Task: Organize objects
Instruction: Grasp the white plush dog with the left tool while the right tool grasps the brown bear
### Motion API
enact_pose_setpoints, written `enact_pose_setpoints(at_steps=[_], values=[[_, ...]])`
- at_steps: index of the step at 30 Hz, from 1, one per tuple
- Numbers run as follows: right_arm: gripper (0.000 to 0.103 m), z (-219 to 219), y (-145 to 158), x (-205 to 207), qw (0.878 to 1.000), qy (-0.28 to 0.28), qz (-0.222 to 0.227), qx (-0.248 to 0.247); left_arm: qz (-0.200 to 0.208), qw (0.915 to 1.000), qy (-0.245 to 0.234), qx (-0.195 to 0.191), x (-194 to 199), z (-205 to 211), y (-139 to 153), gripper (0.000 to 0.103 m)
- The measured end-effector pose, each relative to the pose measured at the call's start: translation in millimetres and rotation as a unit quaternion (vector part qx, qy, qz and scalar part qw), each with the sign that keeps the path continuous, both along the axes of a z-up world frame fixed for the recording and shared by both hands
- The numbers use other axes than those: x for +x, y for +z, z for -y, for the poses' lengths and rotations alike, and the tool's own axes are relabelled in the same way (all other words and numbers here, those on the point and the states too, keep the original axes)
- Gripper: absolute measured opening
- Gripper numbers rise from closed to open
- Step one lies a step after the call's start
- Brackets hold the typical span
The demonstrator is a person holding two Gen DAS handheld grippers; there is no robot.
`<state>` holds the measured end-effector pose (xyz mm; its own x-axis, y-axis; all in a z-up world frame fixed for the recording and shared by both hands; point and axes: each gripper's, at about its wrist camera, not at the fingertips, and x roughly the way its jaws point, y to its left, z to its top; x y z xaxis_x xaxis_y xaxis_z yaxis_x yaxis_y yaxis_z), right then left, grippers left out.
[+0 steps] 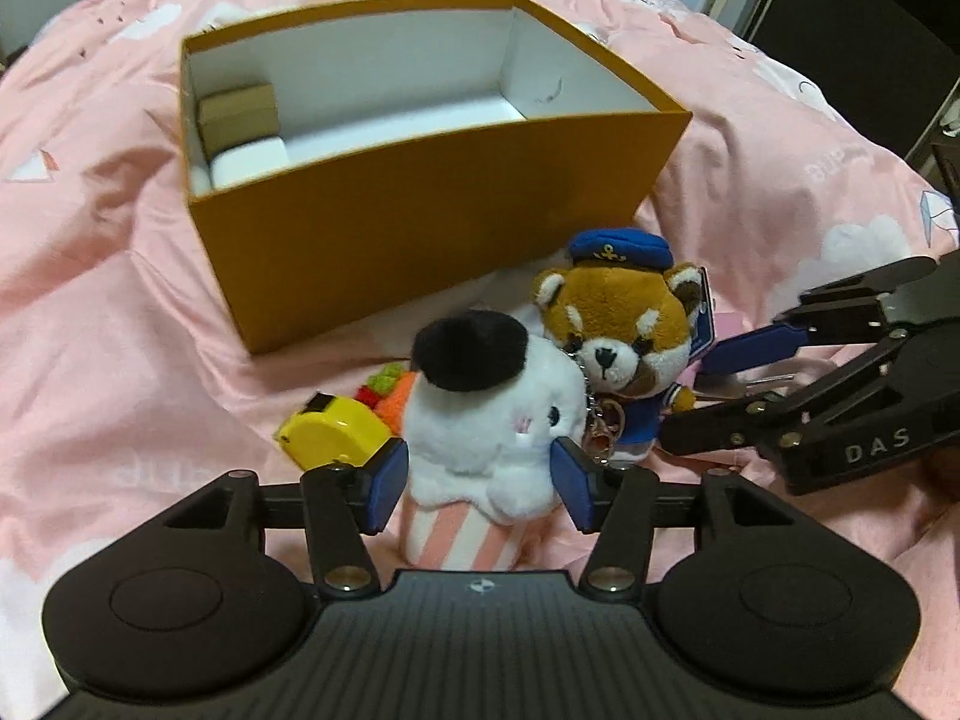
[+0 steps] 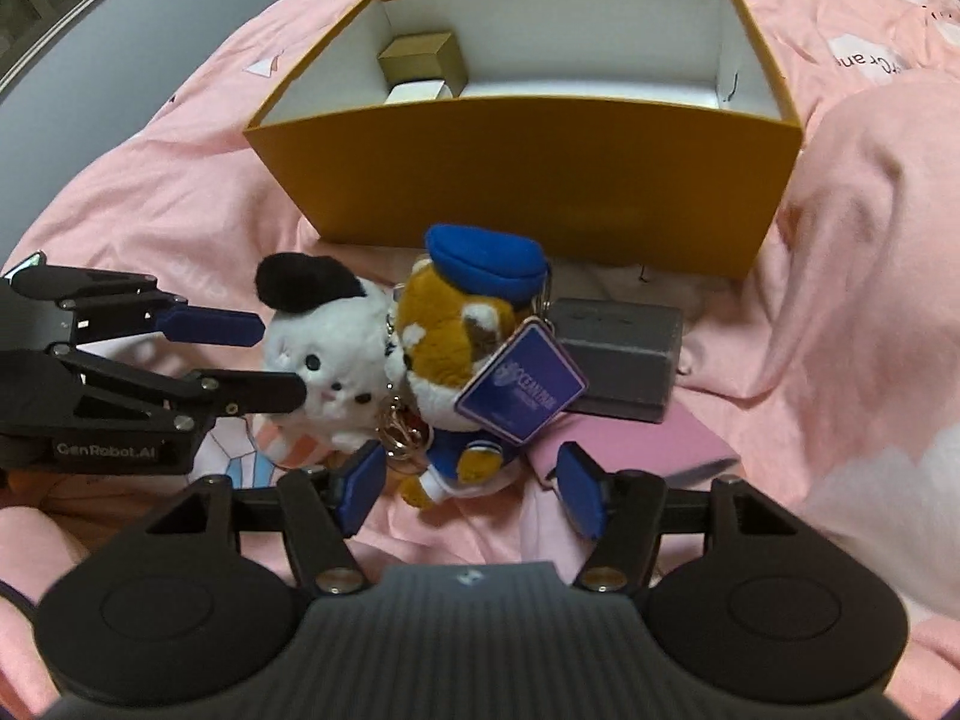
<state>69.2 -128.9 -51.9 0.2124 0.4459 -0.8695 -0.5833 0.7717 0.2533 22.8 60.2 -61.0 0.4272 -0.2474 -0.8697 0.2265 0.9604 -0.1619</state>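
Observation:
A white plush with a black hat (image 1: 480, 420) lies on the pink bedcover, and my left gripper (image 1: 480, 483) stands open around its lower body, a blue pad at each flank. Leaning against it is a red panda plush in a blue sailor cap (image 1: 618, 330). In the right wrist view my right gripper (image 2: 471, 489) is open, with the panda plush's (image 2: 456, 336) legs between its pads and a gap on both sides. A purple tag (image 2: 522, 390) and a keyring (image 2: 405, 432) hang from the panda. The open orange box (image 1: 420, 228) stands just behind both toys.
The box (image 2: 540, 180) holds a small brown carton (image 2: 423, 60) and a white item (image 2: 417, 93) at its left end. A yellow tape measure (image 1: 333, 432) and an orange knitted toy (image 1: 390, 390) lie left of the white plush. A grey case (image 2: 624, 354) and a pink booklet (image 2: 630, 450) lie right of the panda.

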Motion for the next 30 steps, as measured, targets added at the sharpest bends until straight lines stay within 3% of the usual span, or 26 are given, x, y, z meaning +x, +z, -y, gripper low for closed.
enact_pose_setpoints(at_steps=[7,11,17,21,25,30], values=[[0.064,-6.3,-1.8,5.5,1.000,0.007,0.005,0.003,0.005,0.9998,-0.010,0.014,10.1,9.4,-7.3,0.072],[0.064,-5.5,-3.2,6.6,1.000,0.004,0.006,0.005,0.012,0.9999,0.002,0.001,12.0,7.4,-7.8,0.070],[0.060,-10.1,0.2,4.3,0.999,0.008,0.029,0.013,0.040,0.9989,0.008,0.022,4.3,15.7,-2.0,0.062],[0.060,-9.0,5.2,3.5,0.999,0.007,0.045,0.019,0.057,0.9970,0.052,0.008,-0.6,5.1,9.2,0.058],[0.060,-10.1,5.6,3.3,0.999,0.012,0.046,0.021,0.069,0.9891,0.127,-0.028,-0.9,-16.6,15.9,0.055],[0.060,-20.1,0.7,3.2,0.998,0.022,0.051,0.007,0.044,0.9880,0.140,-0.049,7.1,-22.4,9.0,0.055]])
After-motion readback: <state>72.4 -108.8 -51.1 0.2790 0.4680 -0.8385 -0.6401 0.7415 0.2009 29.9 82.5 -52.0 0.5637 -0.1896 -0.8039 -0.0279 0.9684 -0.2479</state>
